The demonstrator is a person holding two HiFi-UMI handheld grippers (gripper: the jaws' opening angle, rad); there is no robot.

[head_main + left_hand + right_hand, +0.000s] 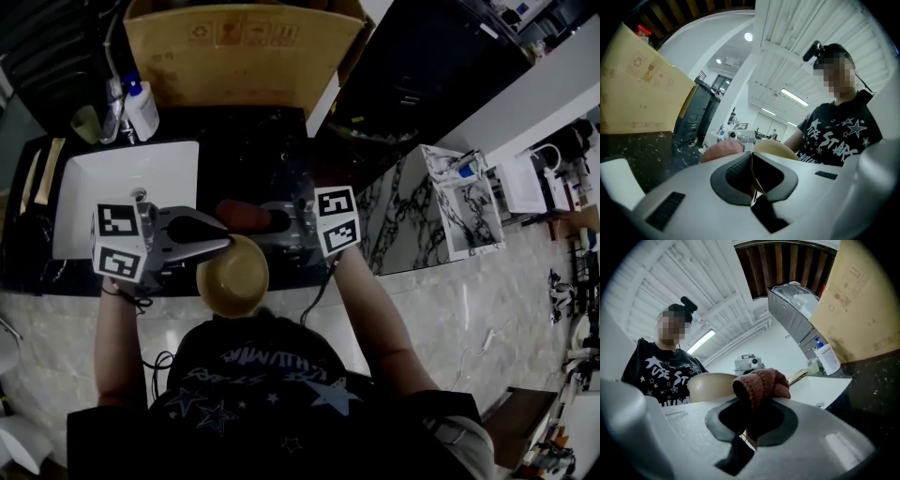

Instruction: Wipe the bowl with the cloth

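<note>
A tan bowl (232, 278) hangs in the air in front of the person's chest, tilted. My left gripper (221, 247) comes in from the left and is shut on the bowl's rim; in the left gripper view the thin rim (753, 174) runs between the dark pads, with the bowl (774, 147) beyond them. A reddish-brown cloth (245, 216) is bunched in my right gripper (273, 221), just beyond the bowl. In the right gripper view the cloth (762, 382) sticks out of the shut jaws of the right gripper (750, 423), next to the bowl (709, 386).
A white sink (112, 187) is set in the dark speckled counter (253, 155) to the left. A soap bottle (142, 109) stands behind the sink. A big cardboard box (239, 47) fills the back. A marble-patterned counter (427, 220) lies to the right.
</note>
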